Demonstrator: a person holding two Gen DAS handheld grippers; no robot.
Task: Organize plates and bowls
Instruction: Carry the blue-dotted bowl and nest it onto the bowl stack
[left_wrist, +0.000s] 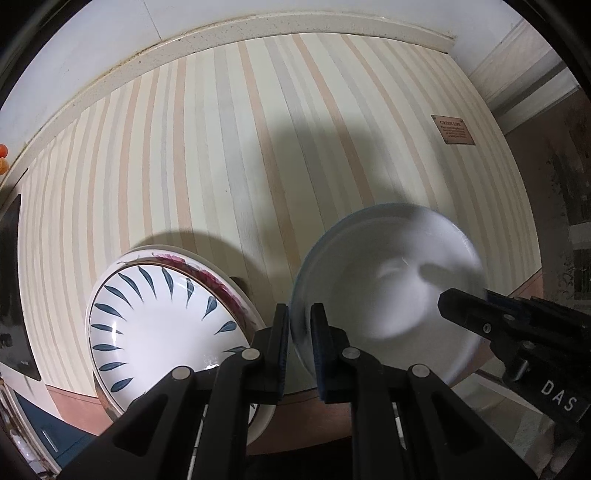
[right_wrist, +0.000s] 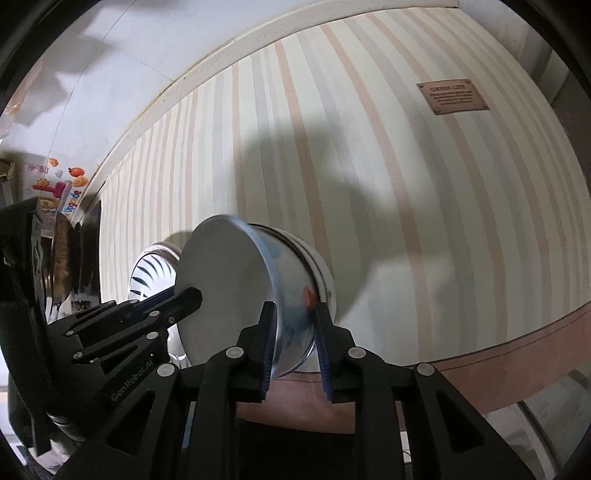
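The bench (left_wrist: 258, 122) fills most of both views, covered by a cloth of pale cream, grey and peach stripes with a plain brown border along its near edge. On the cloth, far to the right, lies a small brown label (left_wrist: 458, 130) with print too small to read. Toward the near-left part of the bench sits a white bowl with dark blue leaf strokes (left_wrist: 159, 325), nested inside another dish whose rim carries a red floral band. Just to its right is a white bowl (left_wrist: 388, 284), blurred, tilted up on edge so its plain inside faces left in the right wrist view and its outer wall, with blue and orange marks, faces right. The left gripper (left_wrist: 300, 328) is clamped on the near rim of this white bowl, its blue pads pressed to either side of the wall. The right gripper (right_wrist: 295, 328) straddles the opposite rim, its jaws a little apart; whether the pads touch the wall is unclear. No hand shows in either view.
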